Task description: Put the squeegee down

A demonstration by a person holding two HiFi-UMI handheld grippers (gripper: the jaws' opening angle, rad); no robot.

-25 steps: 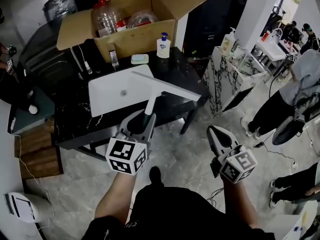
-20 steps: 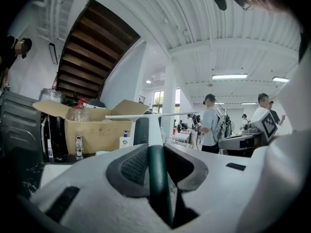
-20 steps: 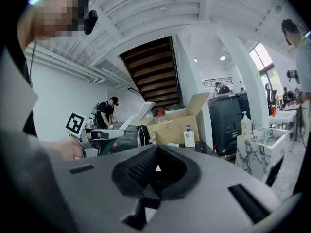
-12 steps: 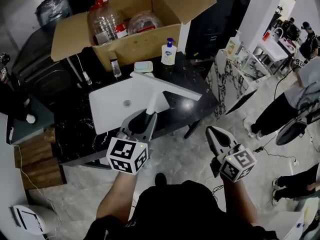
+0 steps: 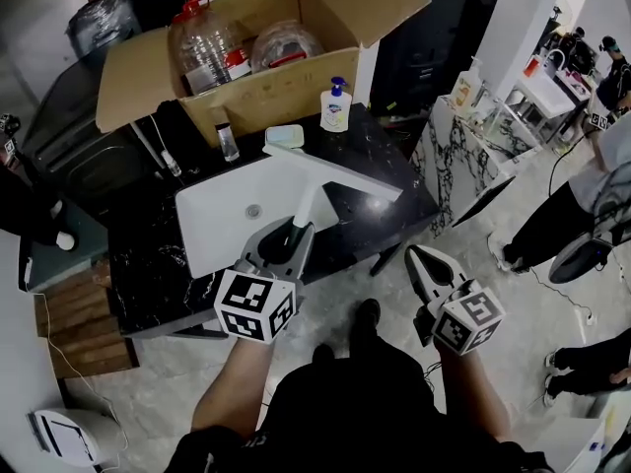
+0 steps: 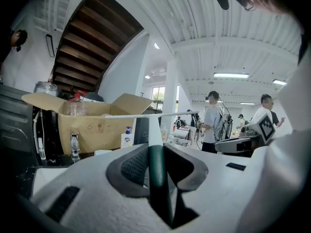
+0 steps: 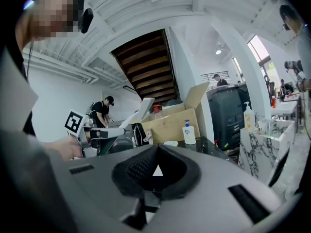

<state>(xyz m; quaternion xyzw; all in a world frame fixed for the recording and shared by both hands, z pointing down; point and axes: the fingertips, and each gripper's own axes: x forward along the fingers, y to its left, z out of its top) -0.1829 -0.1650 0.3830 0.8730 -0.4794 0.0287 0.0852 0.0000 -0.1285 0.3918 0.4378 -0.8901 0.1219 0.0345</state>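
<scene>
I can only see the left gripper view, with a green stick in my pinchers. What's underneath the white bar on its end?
Observer: In the head view, the squeegee has its bar over a white sink on a black table.
Child: And what's under my other pincher?
Observer: The right gripper is past the table's edge, over the grey floor.
Child: Is it holding anything?
Observer: No. The right gripper view shows its jaws together with nothing between them.
</scene>
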